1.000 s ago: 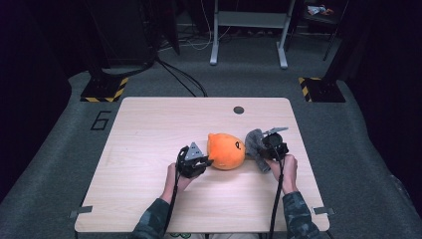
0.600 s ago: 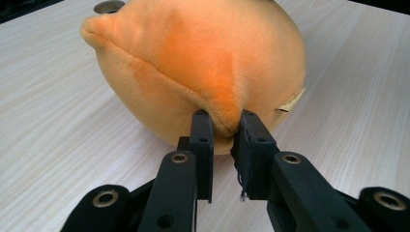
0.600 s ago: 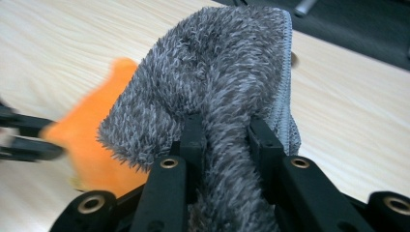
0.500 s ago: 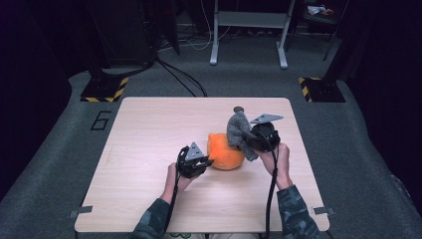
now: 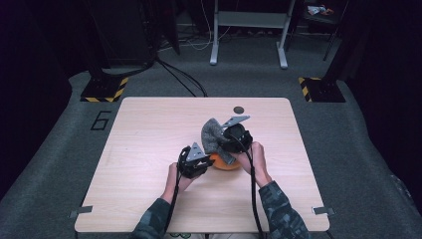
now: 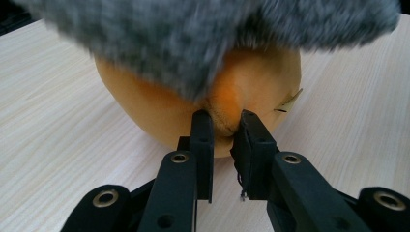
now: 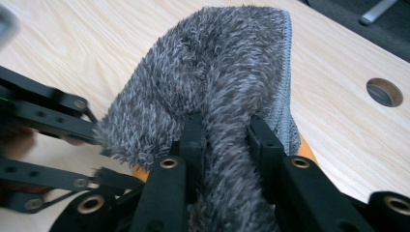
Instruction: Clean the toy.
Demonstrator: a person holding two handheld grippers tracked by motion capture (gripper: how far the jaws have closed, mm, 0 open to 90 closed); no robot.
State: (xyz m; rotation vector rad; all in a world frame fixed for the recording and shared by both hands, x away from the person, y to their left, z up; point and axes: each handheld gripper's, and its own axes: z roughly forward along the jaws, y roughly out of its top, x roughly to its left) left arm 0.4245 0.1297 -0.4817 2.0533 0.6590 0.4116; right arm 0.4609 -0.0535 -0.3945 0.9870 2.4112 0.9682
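Your left claw (image 6: 221, 126) is pinching a fold of the orange plush ball (image 6: 159, 101), which sits on the worktop (image 5: 149, 129) near its middle; your right claw (image 7: 226, 130) is clamped on the grey fuzzy cloth (image 7: 212, 77), lifted and draped over the ball's top. To cover the ball well, hold that left pinch firm so the ball can't roll (the soft skin may slip), and lower the cloth evenly, centring it before you let go, so no orange shows on your side.
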